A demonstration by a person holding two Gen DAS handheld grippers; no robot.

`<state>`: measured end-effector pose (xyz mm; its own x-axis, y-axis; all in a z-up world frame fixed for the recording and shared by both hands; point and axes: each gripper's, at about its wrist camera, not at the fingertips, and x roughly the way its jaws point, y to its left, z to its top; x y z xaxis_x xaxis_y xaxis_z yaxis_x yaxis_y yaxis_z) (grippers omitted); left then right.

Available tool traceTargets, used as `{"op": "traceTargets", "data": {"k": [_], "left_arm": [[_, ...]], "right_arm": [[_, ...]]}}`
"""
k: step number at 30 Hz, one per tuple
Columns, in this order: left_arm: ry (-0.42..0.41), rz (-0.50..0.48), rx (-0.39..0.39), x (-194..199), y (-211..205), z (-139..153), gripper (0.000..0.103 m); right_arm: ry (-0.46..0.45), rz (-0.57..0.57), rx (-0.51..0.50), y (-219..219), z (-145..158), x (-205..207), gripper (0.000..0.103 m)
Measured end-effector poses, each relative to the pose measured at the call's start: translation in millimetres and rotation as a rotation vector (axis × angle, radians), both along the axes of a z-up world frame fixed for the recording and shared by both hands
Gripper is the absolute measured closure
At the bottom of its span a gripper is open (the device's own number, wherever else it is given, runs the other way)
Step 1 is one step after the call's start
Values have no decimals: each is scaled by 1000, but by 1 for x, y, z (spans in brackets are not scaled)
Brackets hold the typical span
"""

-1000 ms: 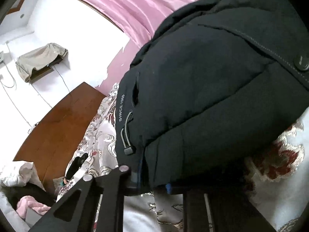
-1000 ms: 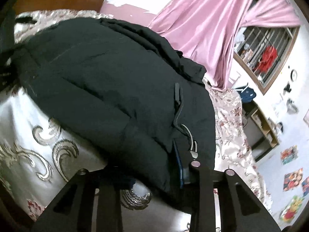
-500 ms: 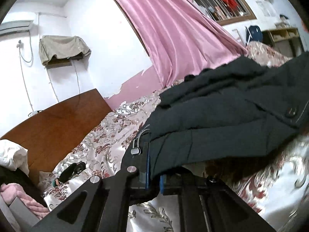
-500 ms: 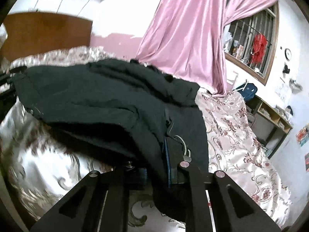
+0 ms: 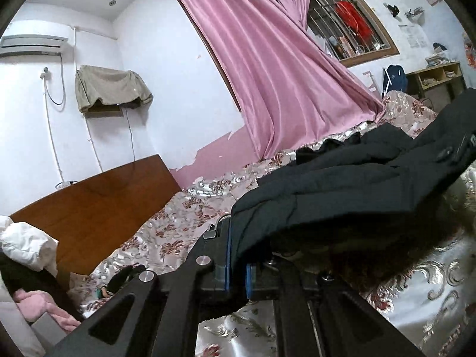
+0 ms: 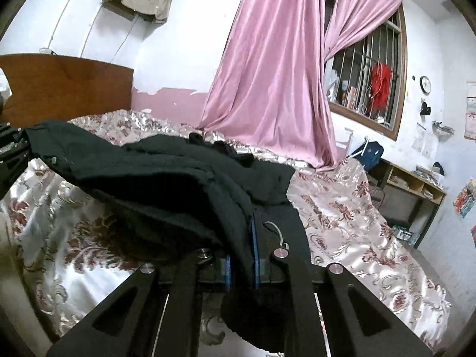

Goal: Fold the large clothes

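Both tongs, left [image 5: 236, 270] and right [image 6: 242, 263], were clamped on the hem of the dark padded jacket [image 5: 342, 184], raised off the floral satin bedspread [image 6: 342, 208] ahead. Mid-fold; next, carry the hem forward evenly.

Both grippers now hold the dark jacket's [image 5: 342, 196] hem raised off the bedspread [image 6: 351, 208] — more room shows above.

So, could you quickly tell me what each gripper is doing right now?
Left gripper: closed on the black jacket's hem.
Right gripper: jaws closing, jacket fabric clamped between them.
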<state>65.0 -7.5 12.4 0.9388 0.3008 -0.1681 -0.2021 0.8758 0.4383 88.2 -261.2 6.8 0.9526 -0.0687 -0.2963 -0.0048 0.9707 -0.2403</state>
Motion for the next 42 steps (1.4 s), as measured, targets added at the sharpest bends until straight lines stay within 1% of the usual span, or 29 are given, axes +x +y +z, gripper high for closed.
{"op": "traceTargets", "data": {"k": [5,10,15,18,22,24,28,30,33,38,42], "left_arm": [[-7,0,35,-20,0,13,96],[-14,4,17,-33,3,26,96],[-39,0,27,-46,2,42,96],[-54,-12,37,-44,0,54,96],[-65,-34,38,-27,-1,70,96],[-53,-42,60,-10,-5,78,96],[-16,-70,58,18,-9,92,96],[-9,-81,57,34,-11,97,96],[-11,-92,83,50,-16,102,96],[2,-110,114,89,-21,113,96],[11,-107,159,123,-27,116,96]], "right_arm": [[-24,24,-1,8,16,-32,94],[-43,50,-22,10,26,-49,94],[-84,56,-15,18,38,-70,95],[-113,57,-25,19,48,-74,95],[-131,58,-19,17,62,-62,95],[-136,56,-19,14,68,-50,95],[-105,52,-39,8,79,-17,95],[-93,55,-25,4,83,-2,95],[-86,55,-17,-1,89,16,95],[-92,57,-42,-3,98,47,95],[-89,63,-39,-7,107,83,95]]}}
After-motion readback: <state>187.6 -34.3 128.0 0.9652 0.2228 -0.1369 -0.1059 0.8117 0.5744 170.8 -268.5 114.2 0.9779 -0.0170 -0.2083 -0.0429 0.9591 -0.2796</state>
